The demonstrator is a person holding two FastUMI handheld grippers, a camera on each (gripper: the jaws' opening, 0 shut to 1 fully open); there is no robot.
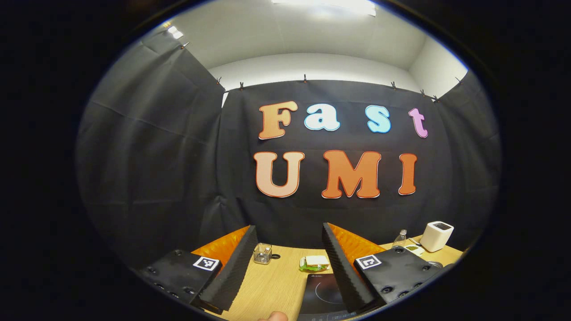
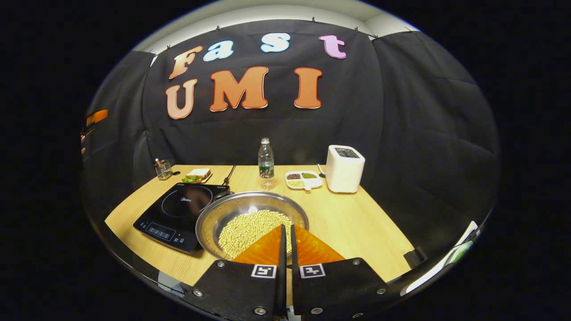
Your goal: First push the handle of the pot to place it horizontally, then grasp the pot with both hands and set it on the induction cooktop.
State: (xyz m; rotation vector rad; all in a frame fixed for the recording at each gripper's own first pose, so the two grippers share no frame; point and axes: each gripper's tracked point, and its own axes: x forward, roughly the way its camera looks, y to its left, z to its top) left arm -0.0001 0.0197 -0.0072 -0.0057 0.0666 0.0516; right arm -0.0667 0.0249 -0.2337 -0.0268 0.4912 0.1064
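Round steel pot (image 2: pixel 252 221) of yellow beans sits on wooden table (image 2: pixel 357 223), touching black induction cooktop (image 2: pixel 180 209) at its 3 o'clock. Handle hidden. Right gripper (image 2: pixel 285 243) fingers together, empty — good pusher. Left gripper (image 1: pixel 289 263) spread wide — keep ready.

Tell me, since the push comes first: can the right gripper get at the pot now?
Probably yes: the right gripper hangs just above the near rim of the pot, fingers together, with nothing between them. The handle itself I cannot make out.

The wooden table (image 2: pixel 357 223) carries induction cooktop (image 2: pixel 183 209), pot (image 2: pixel 250 220), bottle (image 2: pixel 266 158), toaster (image 2: pixel 343 168), sandwich (image 2: pixel 197 174).
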